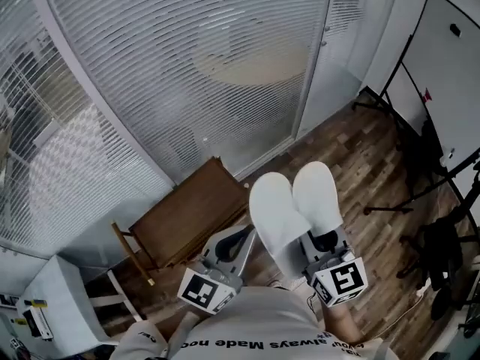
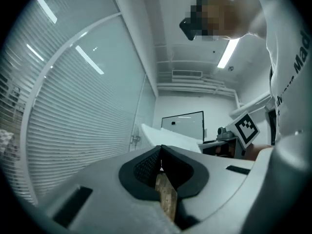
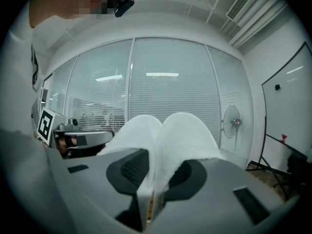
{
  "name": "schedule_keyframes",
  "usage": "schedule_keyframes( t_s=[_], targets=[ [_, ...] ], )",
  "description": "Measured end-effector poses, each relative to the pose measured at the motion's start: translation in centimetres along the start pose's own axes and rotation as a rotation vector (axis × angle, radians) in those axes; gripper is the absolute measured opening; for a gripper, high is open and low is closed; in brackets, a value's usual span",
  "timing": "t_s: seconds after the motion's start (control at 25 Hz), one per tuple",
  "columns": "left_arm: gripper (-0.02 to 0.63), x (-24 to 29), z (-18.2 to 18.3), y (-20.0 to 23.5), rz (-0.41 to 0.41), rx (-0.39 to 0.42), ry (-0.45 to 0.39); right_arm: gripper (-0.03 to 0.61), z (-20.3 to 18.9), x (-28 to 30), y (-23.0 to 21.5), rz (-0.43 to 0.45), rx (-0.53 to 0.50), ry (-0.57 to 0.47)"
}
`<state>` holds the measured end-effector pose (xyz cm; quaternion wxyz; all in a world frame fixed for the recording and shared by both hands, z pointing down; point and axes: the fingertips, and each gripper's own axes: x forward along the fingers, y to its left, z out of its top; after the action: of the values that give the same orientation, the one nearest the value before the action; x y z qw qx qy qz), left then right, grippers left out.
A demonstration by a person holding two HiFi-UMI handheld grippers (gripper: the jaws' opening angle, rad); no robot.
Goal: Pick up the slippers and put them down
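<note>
Pinching the pair of white slippers (image 1: pixel 294 201) at one end, the right claw (image 3: pixel 149 177) is holding them in the air above the wooden floor (image 1: pixel 371 167); the left claw (image 2: pixel 161 154) is hanging beside it, closed and empty.

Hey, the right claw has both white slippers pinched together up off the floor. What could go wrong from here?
1. The right claw grips the slippers only at one end. Most of each sticks out unsupported, so one could slide free.
2. The left claw is shut and empty, so nothing backs up that grip.
3. Black stand legs and a wooden table are close by, and the slippers might catch on them when set down.
</note>
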<state>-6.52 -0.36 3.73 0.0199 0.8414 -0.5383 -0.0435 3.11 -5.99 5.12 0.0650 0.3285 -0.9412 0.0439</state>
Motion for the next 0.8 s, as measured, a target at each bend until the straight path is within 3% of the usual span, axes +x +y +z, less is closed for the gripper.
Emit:
schedule_keyframes(
  t_s=[0.24,0.56,0.8],
  targets=[
    [0.012,4.0,-1.8,-8.7,-0.134,-0.02,0.02,0.08,-2.2,-9.6,-5.9,-0.155,0.037,0.004],
    [0.012,8.9,-2.8,-20.1,-0.275,-0.033,0.064,0.08,-3.5,-20.9,-12.3,-0.292,0.079,0.009],
    [0.012,9.4,-4.1,-22.4,-0.335,-0.051,0.078,0.08,-5.2,-24.0,-13.2,-0.374,0.097,0.018]
  ],
)
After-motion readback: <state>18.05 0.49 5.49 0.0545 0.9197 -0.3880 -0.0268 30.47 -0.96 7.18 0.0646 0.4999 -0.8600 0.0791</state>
